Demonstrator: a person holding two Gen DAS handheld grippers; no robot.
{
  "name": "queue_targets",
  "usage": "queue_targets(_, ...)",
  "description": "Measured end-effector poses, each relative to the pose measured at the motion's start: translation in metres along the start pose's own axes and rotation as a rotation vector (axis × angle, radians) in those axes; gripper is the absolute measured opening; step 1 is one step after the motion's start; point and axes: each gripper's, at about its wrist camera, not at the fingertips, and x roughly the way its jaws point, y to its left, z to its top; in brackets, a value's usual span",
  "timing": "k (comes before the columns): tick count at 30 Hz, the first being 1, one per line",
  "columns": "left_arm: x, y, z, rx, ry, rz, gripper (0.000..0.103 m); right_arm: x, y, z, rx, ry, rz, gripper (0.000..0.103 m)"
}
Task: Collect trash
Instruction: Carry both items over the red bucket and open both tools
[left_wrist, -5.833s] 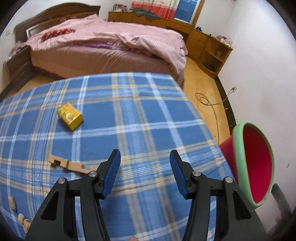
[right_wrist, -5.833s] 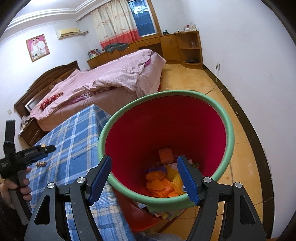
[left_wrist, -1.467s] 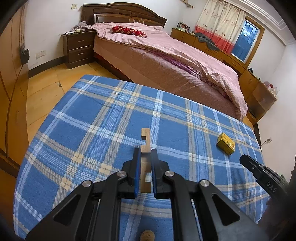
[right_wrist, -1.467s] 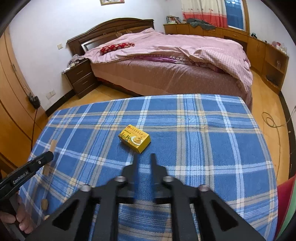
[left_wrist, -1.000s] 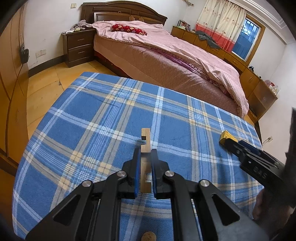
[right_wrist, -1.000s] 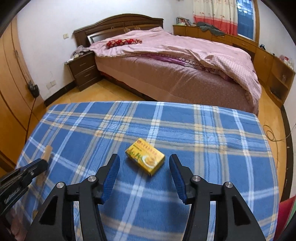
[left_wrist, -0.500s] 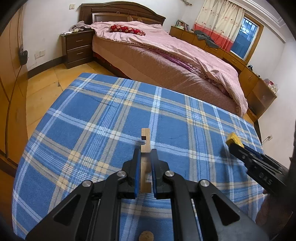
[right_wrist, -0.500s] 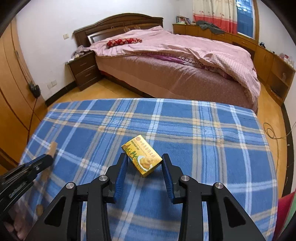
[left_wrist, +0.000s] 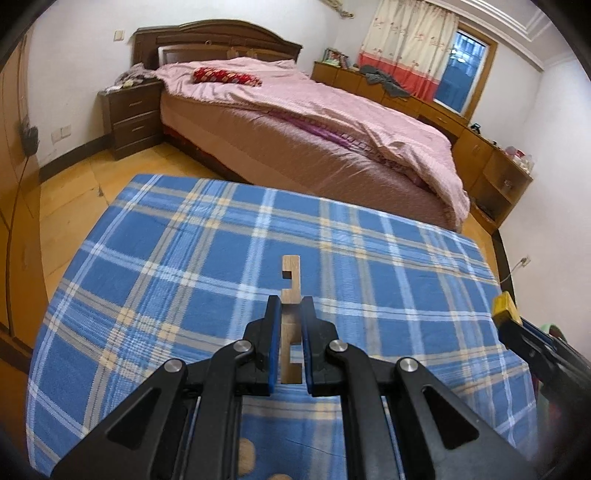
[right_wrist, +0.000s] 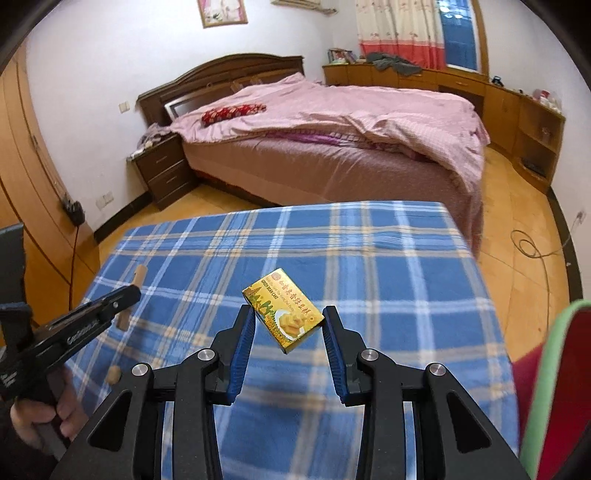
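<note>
Gripping both pieces of trash now, so the main risk is a drop on the way to the bin.

Right hand-held gripper: yellow box sits skewed between the blue pads, caught by its corners rather than flat faces, and looks clear of the bench. Corner contact means small bearing area; a quick swing or roll could let the box pivot and slip out. The jaws have just been closing and now stand partly closed on the box, about a box-width apart.

Left hand-held gripper: nearly fully closed on a notched wooden strip. The strip runs along the finger line, its far end sticking out ahead of the tips. Grip looks firm, but the overhang could snag the bench cloth or the bin rim if it goes in low.

Outward from the right hand-held gripper: red bin with green rim is at its right, low and close, beyond the bench edge. The left unit is off to its left, held by a hand.

A small tan nut-like scrap lies on the cloth near that hand, so collection is judged unfinished.
</note>
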Motion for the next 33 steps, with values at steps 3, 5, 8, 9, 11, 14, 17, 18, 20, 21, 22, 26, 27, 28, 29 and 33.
queue_targets(3, -0.009, -0.011, -0.001, 0.019, -0.014, -0.012, 0.01, -0.022, -0.01, -0.006, 0.026, -0.027, -0.009, 0.038)
queue_targets(5, -0.014, -0.018, -0.003, 0.029, -0.017, -0.025, 0.01, -0.036, -0.016, -0.011, 0.045, -0.047, -0.018, 0.038)
queue_targets(8, -0.023, -0.029, -0.007, 0.046, -0.021, -0.043, 0.01, -0.057, -0.026, -0.017, 0.068, -0.075, -0.029, 0.038)
queue_targets(9, -0.027, -0.033, -0.009, 0.05, -0.022, -0.05, 0.01, -0.062, -0.028, -0.019, 0.073, -0.083, -0.034, 0.038)
queue_targets(11, -0.034, -0.041, -0.013, 0.058, -0.024, -0.064, 0.01, -0.073, -0.033, -0.023, 0.084, -0.096, -0.043, 0.038)
queue_targets(14, -0.045, -0.053, -0.018, 0.075, -0.029, -0.085, 0.01, -0.09, -0.041, -0.031, 0.103, -0.114, -0.064, 0.038)
queue_targets(17, -0.057, -0.067, -0.023, 0.092, -0.036, -0.113, 0.01, -0.105, -0.05, -0.042, 0.129, -0.13, -0.083, 0.038)
queue_targets(18, -0.061, -0.072, -0.025, 0.098, -0.038, -0.124, 0.01, -0.109, -0.053, -0.045, 0.136, -0.135, -0.09, 0.038)
queue_targets(20, -0.068, -0.082, -0.028, 0.11, -0.04, -0.143, 0.01, -0.118, -0.059, -0.052, 0.15, -0.144, -0.102, 0.038)
queue_targets(21, -0.072, -0.087, -0.031, 0.12, -0.041, -0.151, 0.01, -0.123, -0.063, -0.055, 0.16, -0.15, -0.108, 0.038)
queue_targets(22, -0.074, -0.093, -0.033, 0.13, -0.042, -0.159, 0.01, -0.128, -0.066, -0.059, 0.169, -0.156, -0.115, 0.038)
queue_targets(26, -0.082, -0.115, -0.041, 0.167, -0.035, -0.194, 0.01, -0.146, -0.081, -0.072, 0.2, -0.177, -0.147, 0.038)
queue_targets(27, -0.084, -0.122, -0.043, 0.179, -0.033, -0.203, 0.01, -0.15, -0.085, -0.074, 0.206, -0.18, -0.154, 0.038)
queue_targets(28, -0.087, -0.127, -0.044, 0.189, -0.033, -0.208, 0.01, -0.153, -0.089, -0.077, 0.214, -0.184, -0.161, 0.038)
queue_targets(29, -0.089, -0.134, -0.046, 0.203, -0.033, -0.217, 0.01, -0.157, -0.095, -0.08, 0.225, -0.187, -0.172, 0.038)
queue_targets(33, -0.096, -0.163, -0.054, 0.254, -0.029, -0.257, 0.01, -0.169, -0.112, -0.093, 0.261, -0.195, -0.206, 0.038)
